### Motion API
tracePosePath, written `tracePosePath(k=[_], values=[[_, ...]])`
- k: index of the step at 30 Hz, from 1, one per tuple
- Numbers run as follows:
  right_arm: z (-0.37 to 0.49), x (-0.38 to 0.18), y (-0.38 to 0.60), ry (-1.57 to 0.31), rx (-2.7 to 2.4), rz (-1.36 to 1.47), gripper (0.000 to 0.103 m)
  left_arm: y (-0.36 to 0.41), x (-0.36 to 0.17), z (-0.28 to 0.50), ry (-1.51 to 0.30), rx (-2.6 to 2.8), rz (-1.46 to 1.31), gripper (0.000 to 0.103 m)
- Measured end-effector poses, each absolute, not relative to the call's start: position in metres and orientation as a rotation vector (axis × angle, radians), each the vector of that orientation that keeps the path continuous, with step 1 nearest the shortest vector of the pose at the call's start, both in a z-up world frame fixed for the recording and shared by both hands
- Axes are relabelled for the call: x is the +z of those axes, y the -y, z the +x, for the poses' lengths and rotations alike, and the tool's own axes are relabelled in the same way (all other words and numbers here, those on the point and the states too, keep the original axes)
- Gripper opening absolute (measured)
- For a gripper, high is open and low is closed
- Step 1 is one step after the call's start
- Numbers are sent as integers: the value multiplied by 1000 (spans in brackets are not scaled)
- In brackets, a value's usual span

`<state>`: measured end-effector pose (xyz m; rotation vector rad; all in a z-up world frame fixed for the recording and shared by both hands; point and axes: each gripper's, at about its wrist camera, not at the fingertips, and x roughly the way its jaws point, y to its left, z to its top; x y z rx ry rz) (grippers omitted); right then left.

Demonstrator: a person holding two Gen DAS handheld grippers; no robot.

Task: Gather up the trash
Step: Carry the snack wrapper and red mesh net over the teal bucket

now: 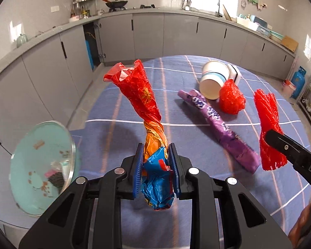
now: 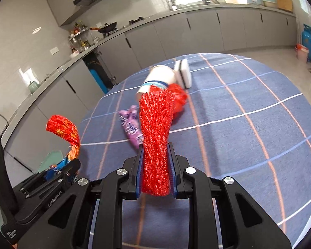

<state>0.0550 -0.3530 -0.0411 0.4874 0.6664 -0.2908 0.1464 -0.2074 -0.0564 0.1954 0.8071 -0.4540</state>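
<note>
Wrappers (image 1: 153,124) two, red nets (image 2: 155,145) two, cup (image 1: 213,81) one.

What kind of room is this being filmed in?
Most likely a home kitchen. A wok sits on a stove along a long grey counter with cabinets below, a spice rack stands at one end, and a blue gas cylinder stands on the floor.
</note>
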Motion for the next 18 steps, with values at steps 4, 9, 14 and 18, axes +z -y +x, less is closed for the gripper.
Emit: tracePosePath(k=[4, 9, 14, 18], values=[[61, -38, 331, -672, -261, 453, 22, 185, -52, 144, -797, -428, 187, 24], [69, -33, 304, -670, -229, 401, 22, 159, -49, 141, -788, -400, 175, 24], [77, -31, 284, -673, -195, 375, 22, 140, -48, 141, -783, -379, 170, 24], [85, -30, 265, -672, -161, 352, 22, 120, -48, 141, -785, -361, 160, 24]])
